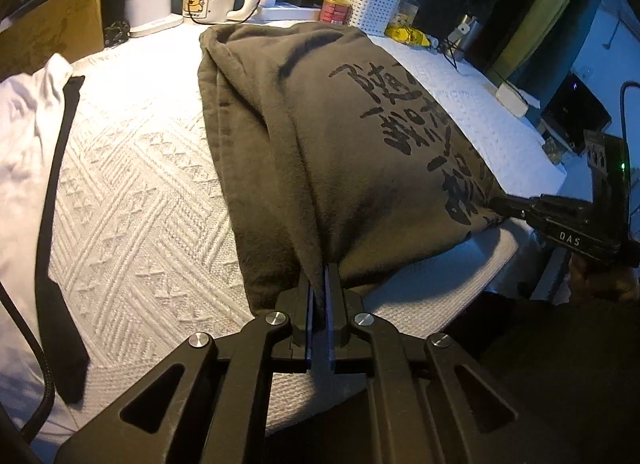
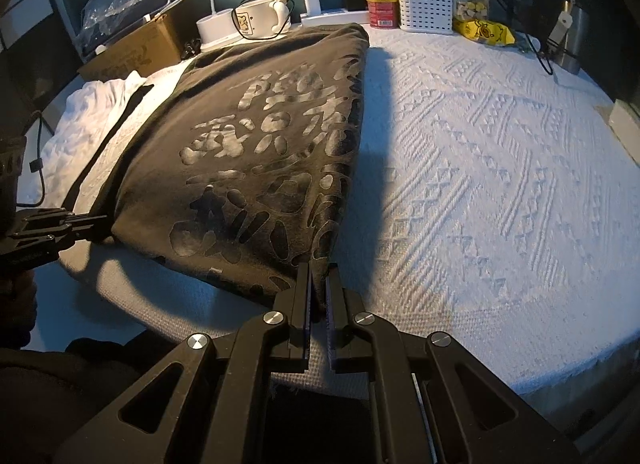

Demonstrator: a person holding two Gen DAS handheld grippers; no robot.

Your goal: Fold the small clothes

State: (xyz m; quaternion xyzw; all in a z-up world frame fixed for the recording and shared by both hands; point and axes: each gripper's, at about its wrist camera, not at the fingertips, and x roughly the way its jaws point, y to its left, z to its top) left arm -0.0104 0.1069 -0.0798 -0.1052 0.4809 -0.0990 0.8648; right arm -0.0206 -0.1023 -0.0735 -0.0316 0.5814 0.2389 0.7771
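Mid-fold: left tongs (image 1: 320,276) and right tongs (image 2: 319,276) each clamp near corner of dark shirt (image 1: 320,124) on bench (image 2: 480,144). Next likely: carry both corners toward far edge together.

Dark olive shirt (image 1: 320,152) — black printed characters up — lies folded lengthwise on the white textured cloth (image 1: 132,192).

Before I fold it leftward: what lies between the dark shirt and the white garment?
In the left wrist view, only bare textured white cloth separates the dark shirt from the white garment.
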